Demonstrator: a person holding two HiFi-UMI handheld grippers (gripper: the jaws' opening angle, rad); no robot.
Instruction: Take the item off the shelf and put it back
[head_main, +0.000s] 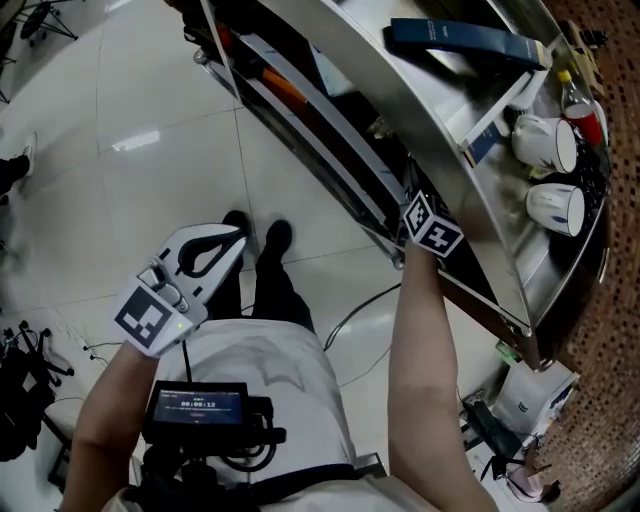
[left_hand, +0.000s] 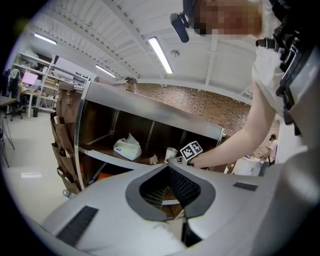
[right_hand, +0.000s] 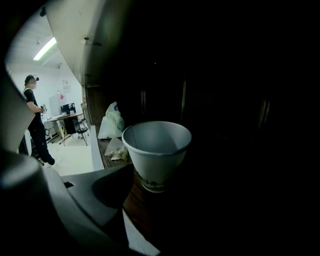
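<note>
A white paper cup (right_hand: 156, 150) stands upright on the dark wooden shelf board (right_hand: 145, 210), just ahead of my right gripper (right_hand: 160, 202). That gripper is open: its grey left finger (right_hand: 95, 195) stays apart from the cup, and its other side is lost in the dark. In the head view my right arm reaches under the shelf's metal top (head_main: 430, 130); only the marker cube (head_main: 432, 228) shows. In the left gripper view the cup (left_hand: 171, 152) stands beside that cube (left_hand: 190, 150). My left gripper (head_main: 238, 235) (left_hand: 168, 166) is held near my body, shut and empty.
On the shelf top lie a blue box (head_main: 460, 42), two white cups (head_main: 545, 143) and a bottle (head_main: 580, 100). Inside the shelf are a white tissue pack (left_hand: 127, 148) and crumpled paper (right_hand: 116, 149). A brown pocket organiser (left_hand: 62, 145) hangs on the shelf's side. A person (right_hand: 34, 120) stands far off.
</note>
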